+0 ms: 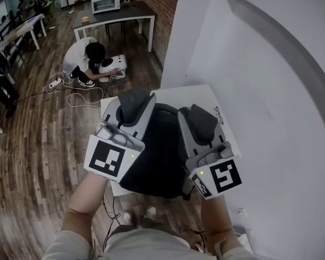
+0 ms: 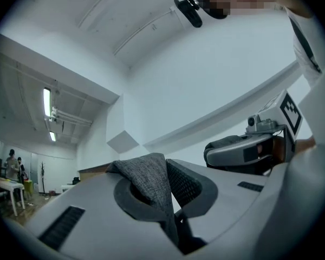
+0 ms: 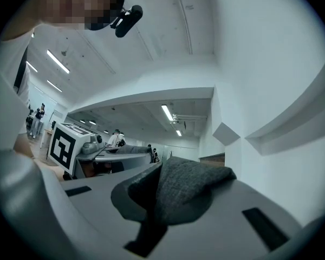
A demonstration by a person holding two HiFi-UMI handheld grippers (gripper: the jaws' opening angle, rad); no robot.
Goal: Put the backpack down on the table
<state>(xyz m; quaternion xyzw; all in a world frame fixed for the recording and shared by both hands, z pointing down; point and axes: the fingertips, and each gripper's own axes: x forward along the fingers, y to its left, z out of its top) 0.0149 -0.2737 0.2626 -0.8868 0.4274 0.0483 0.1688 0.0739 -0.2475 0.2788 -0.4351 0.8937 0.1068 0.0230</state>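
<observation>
A dark backpack (image 1: 158,151) hangs between my two grippers over the near end of a small white table (image 1: 205,94) that stands against the wall. My left gripper (image 1: 134,104) is shut on a grey woven shoulder strap (image 2: 149,181), which bunches up between its jaws. On the other side, my right gripper (image 1: 201,122) is shut on the second grey strap (image 3: 190,187). Both grippers point away from me, side by side at about the same height. The left gripper view shows the right gripper (image 2: 255,150), and the right gripper view shows the left gripper (image 3: 93,148). The bag's underside is hidden.
A white wall (image 1: 271,64) rises at the right of the table. On the wooden floor to the left a person (image 1: 85,57) crouches over a white device (image 1: 113,65), with cables (image 1: 78,97) nearby. A dark table with a white oven (image 1: 105,3) stands farther back.
</observation>
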